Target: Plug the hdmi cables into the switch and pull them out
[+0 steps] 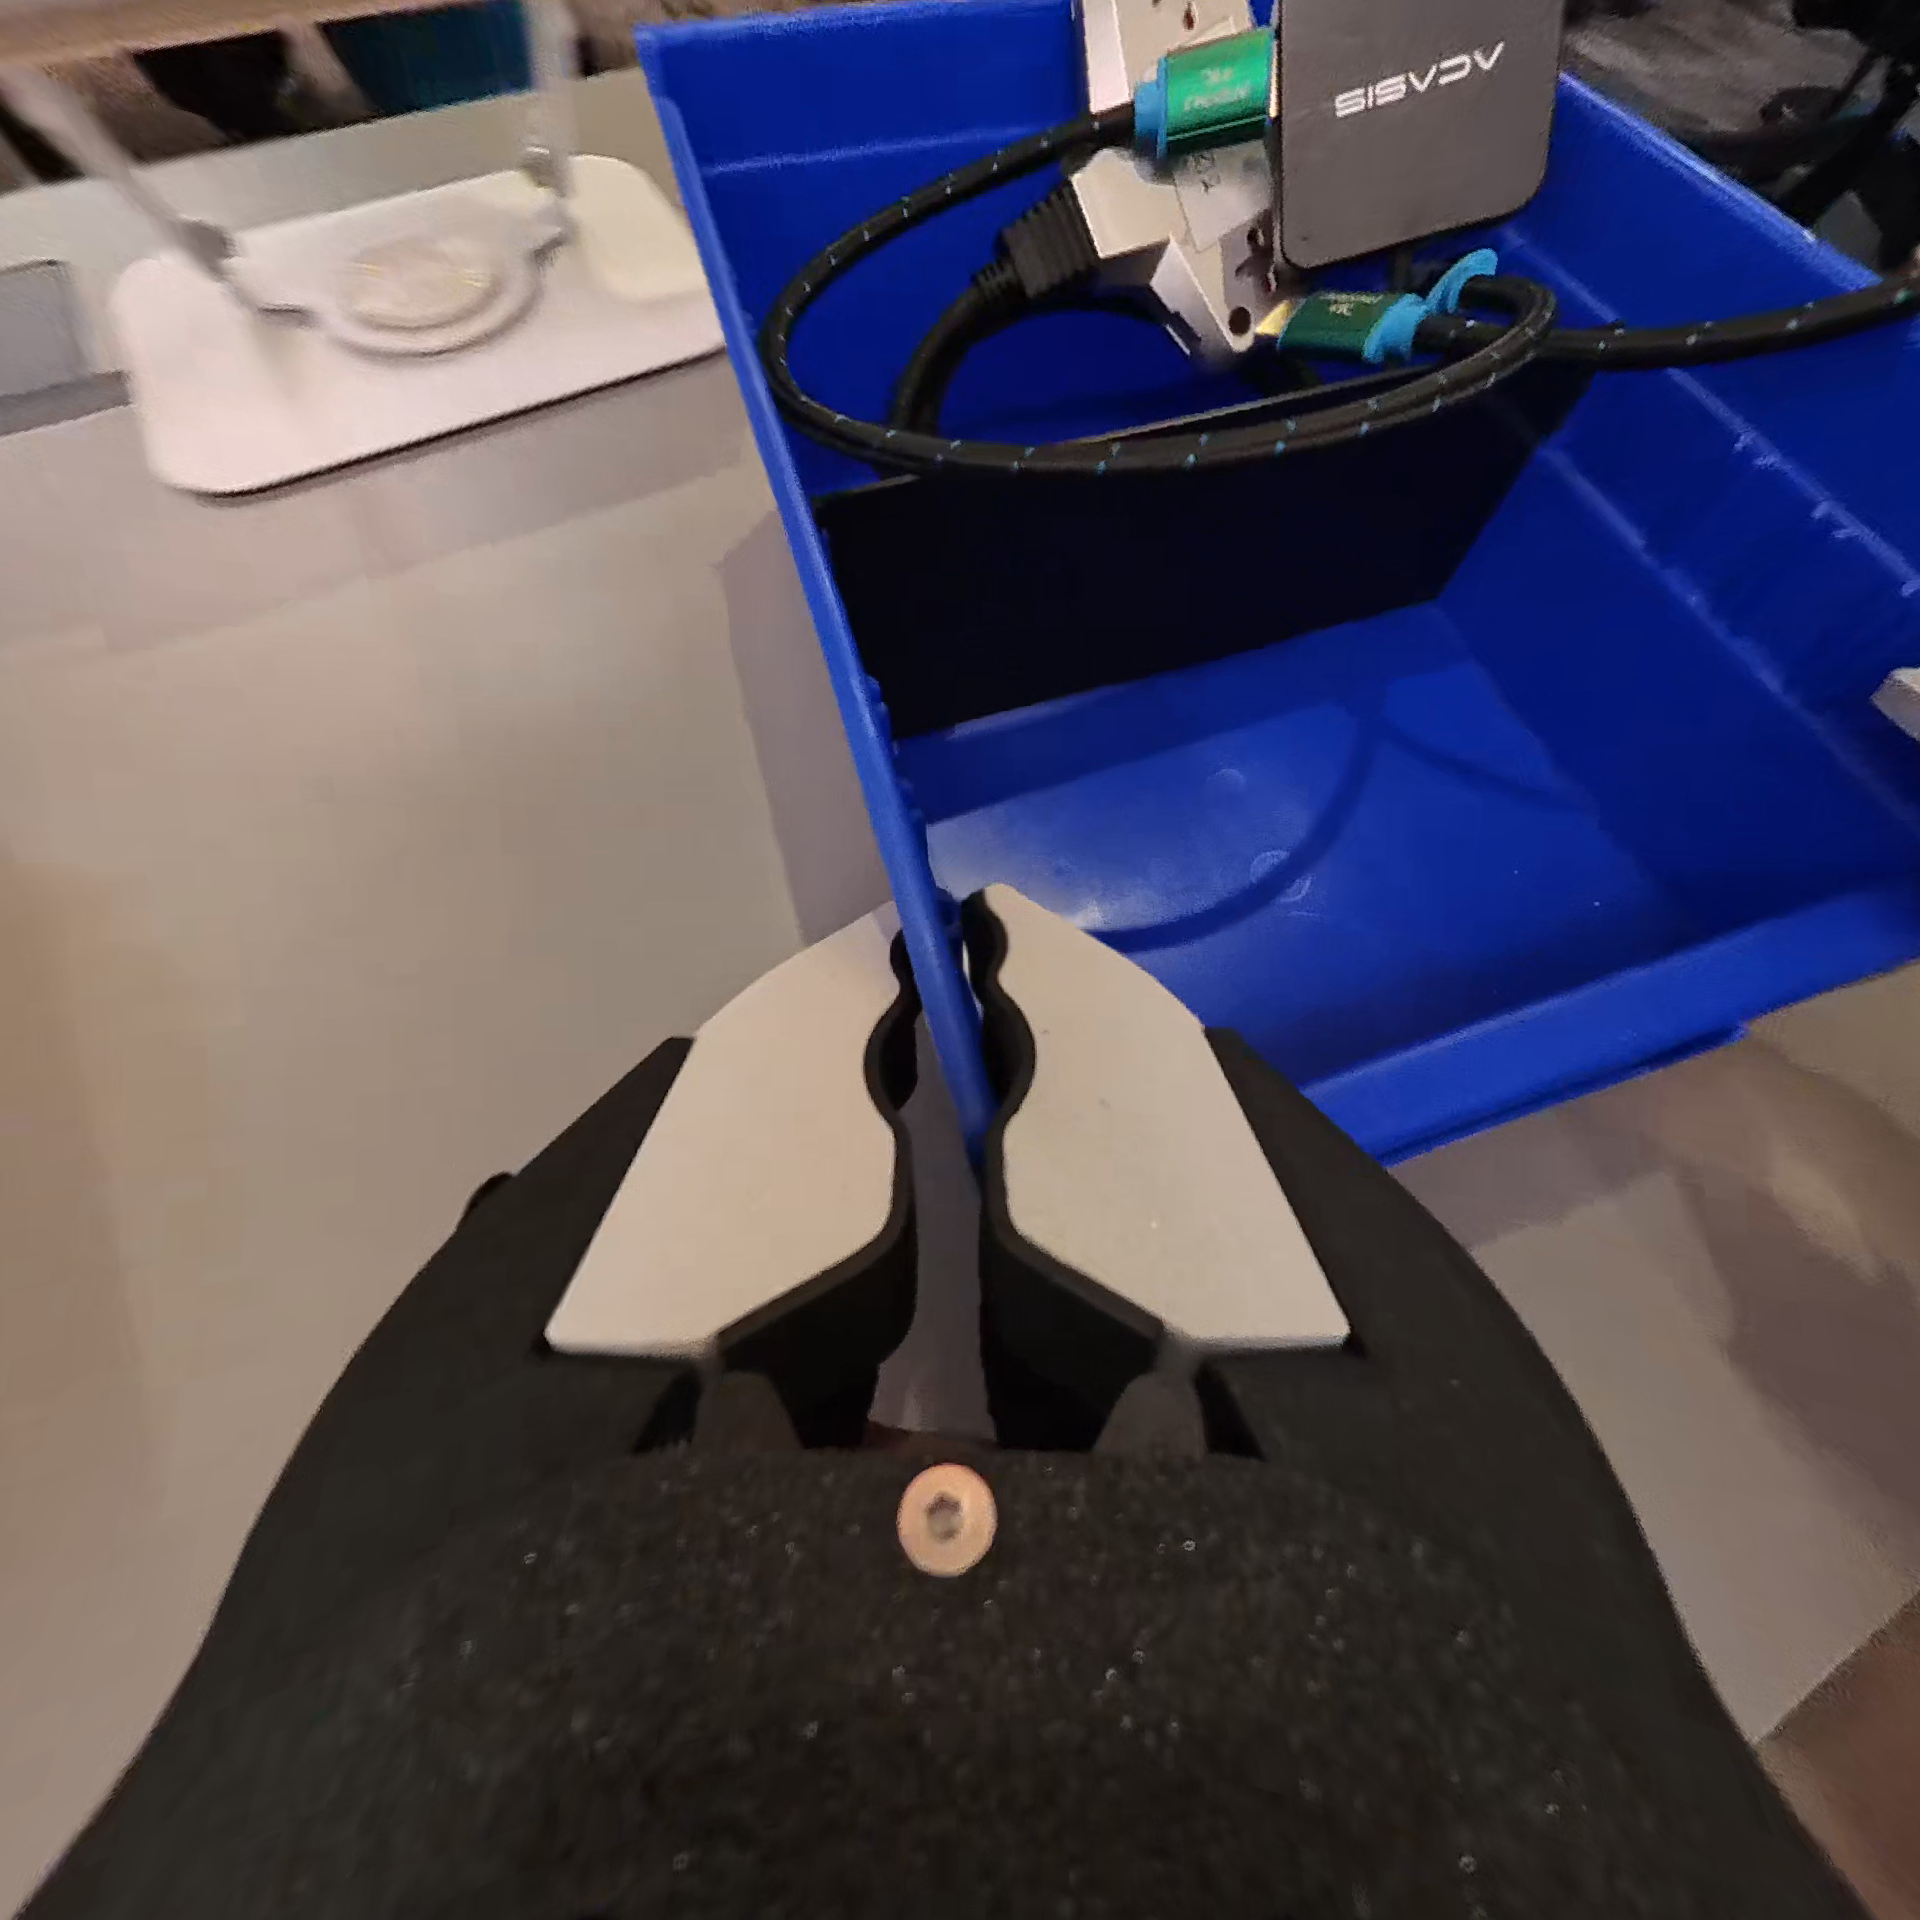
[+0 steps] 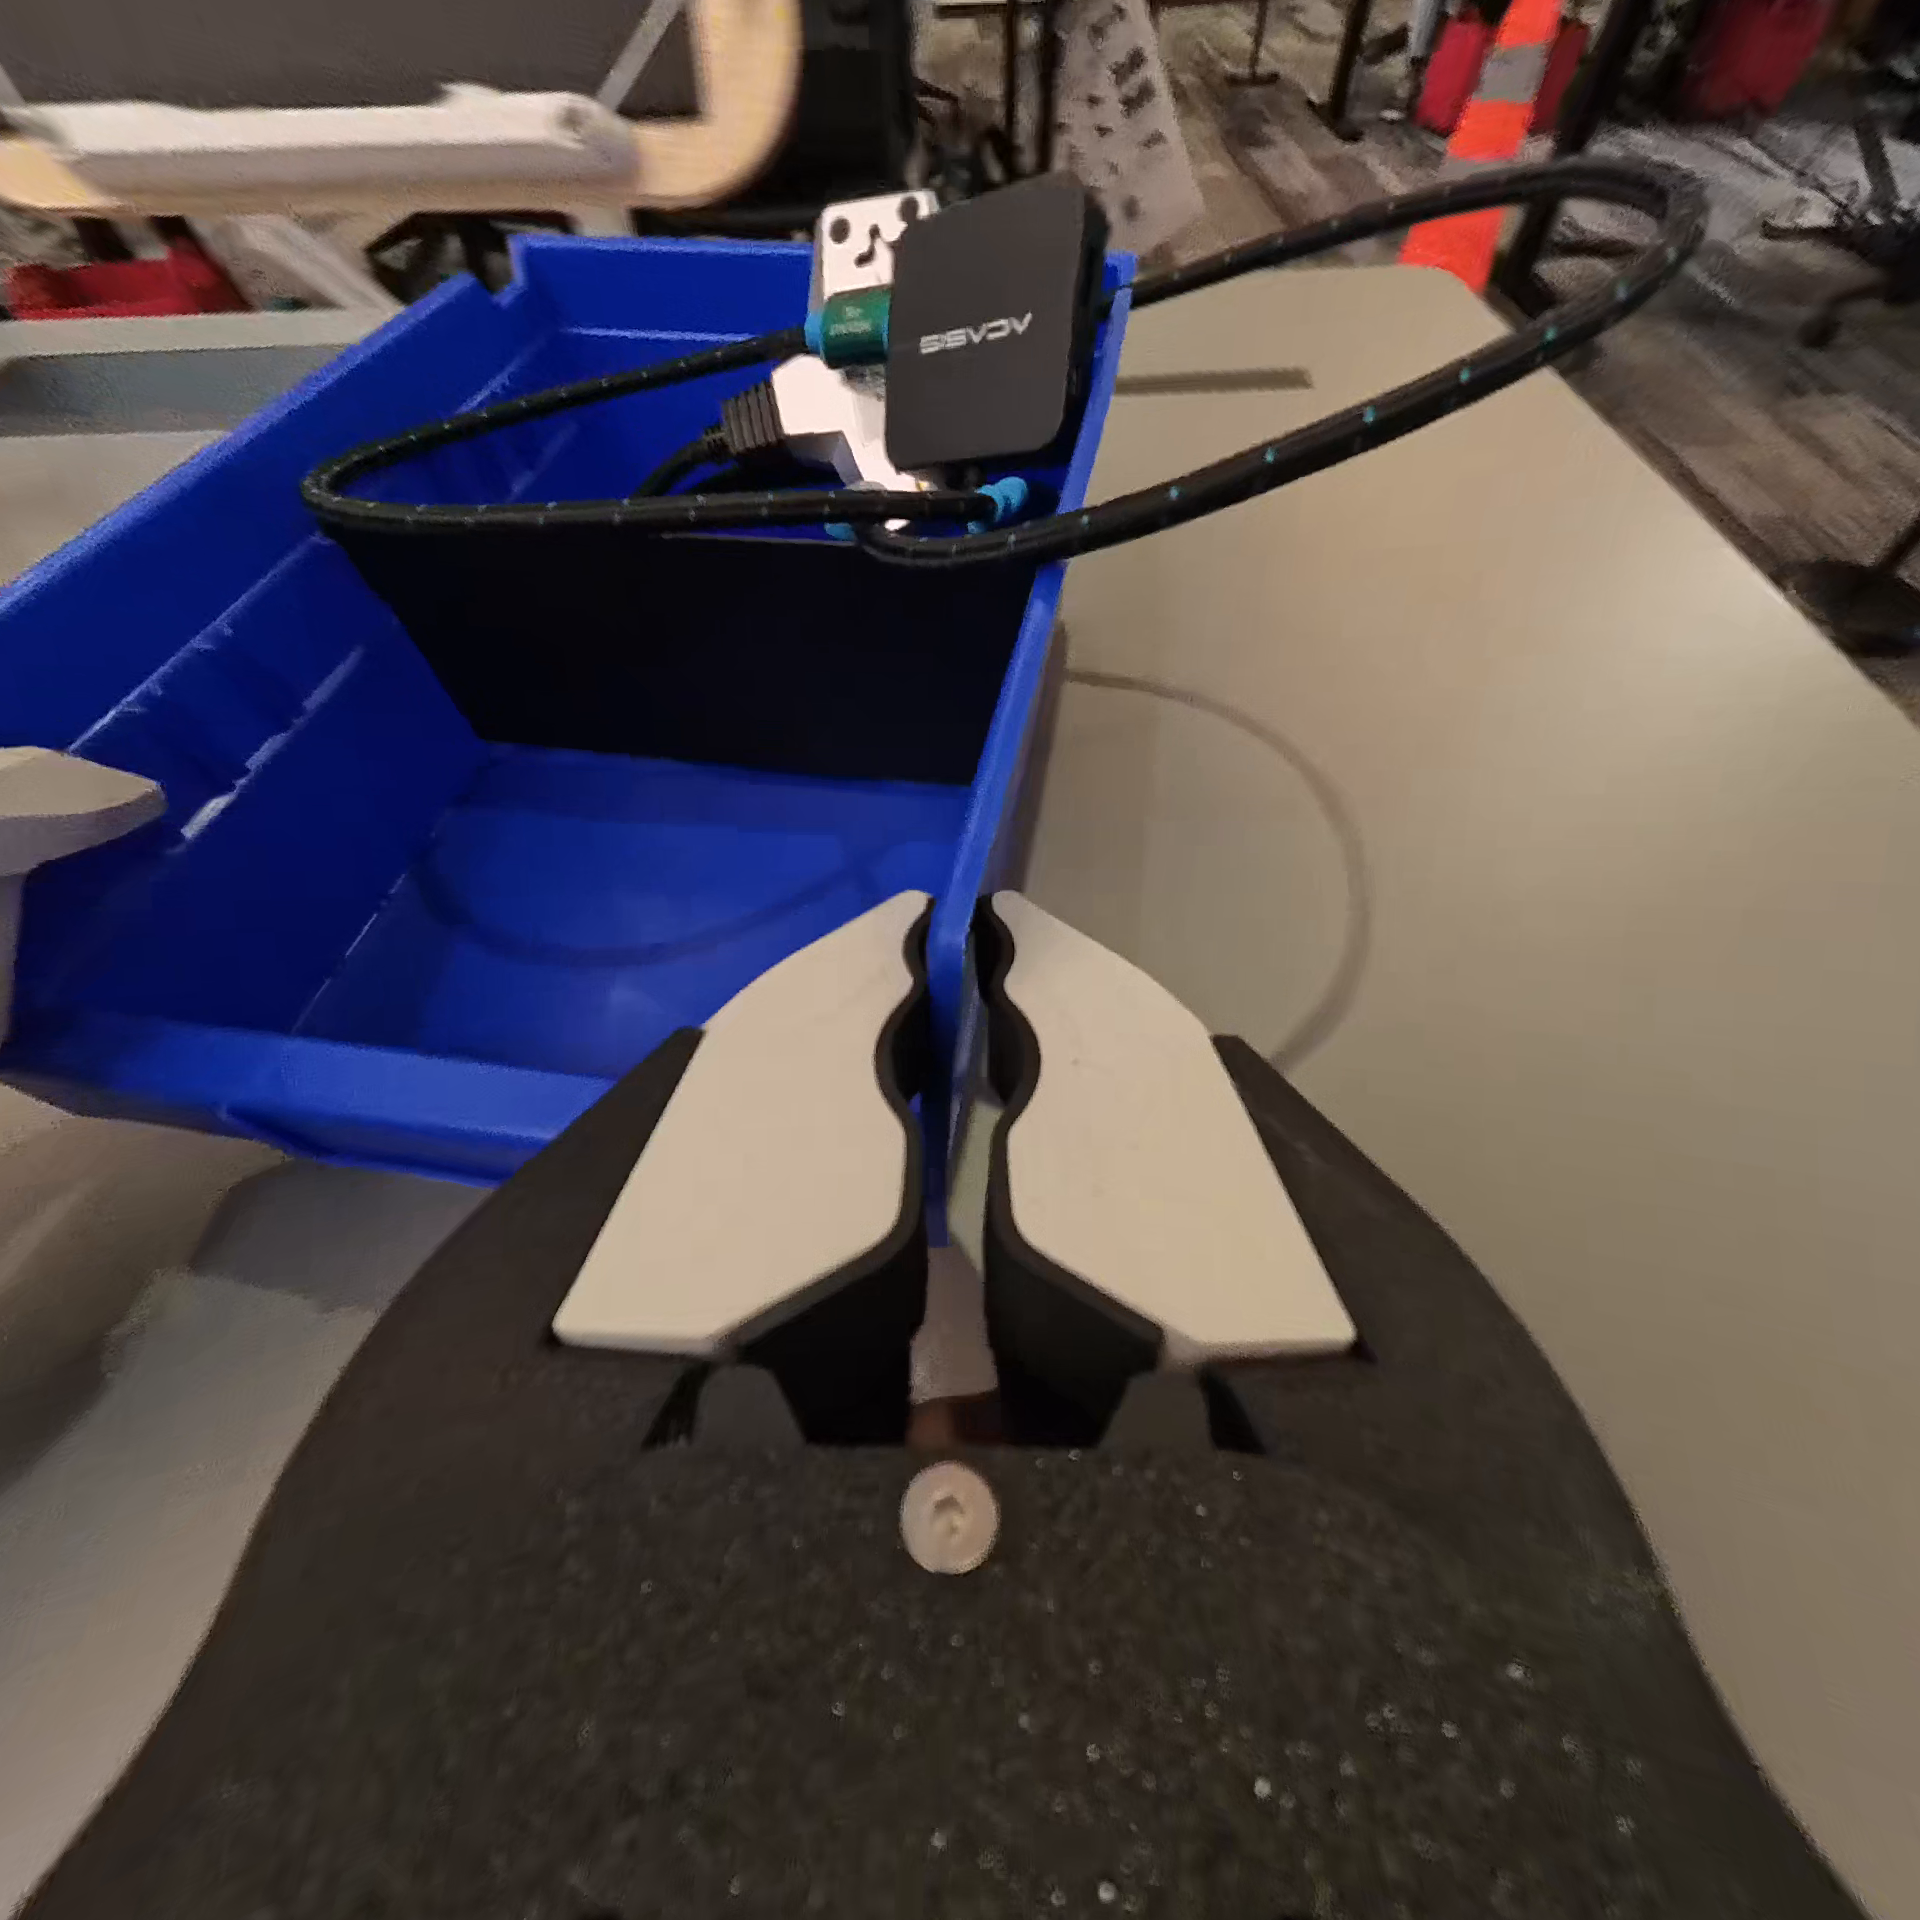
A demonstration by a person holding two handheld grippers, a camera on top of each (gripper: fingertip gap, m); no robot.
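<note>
Both claws (image 1: 940,961) (image 2: 954,940) pinch bin (image 1: 1455,935) walls

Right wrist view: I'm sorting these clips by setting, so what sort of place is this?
Probably a workshop or lab: an orange traffic cone and office chairs crowd the floor behind the grey table.

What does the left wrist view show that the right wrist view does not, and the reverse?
Only the left wrist view shows the white mat on the table beside the bin. Only the right wrist view shows the cable loop arching outside the bin and an orange cone on the floor. Both show the blue bin, its black divider, the switch with a green plug in it, and a claw clamped on a bin wall: left claw, right claw.
</note>
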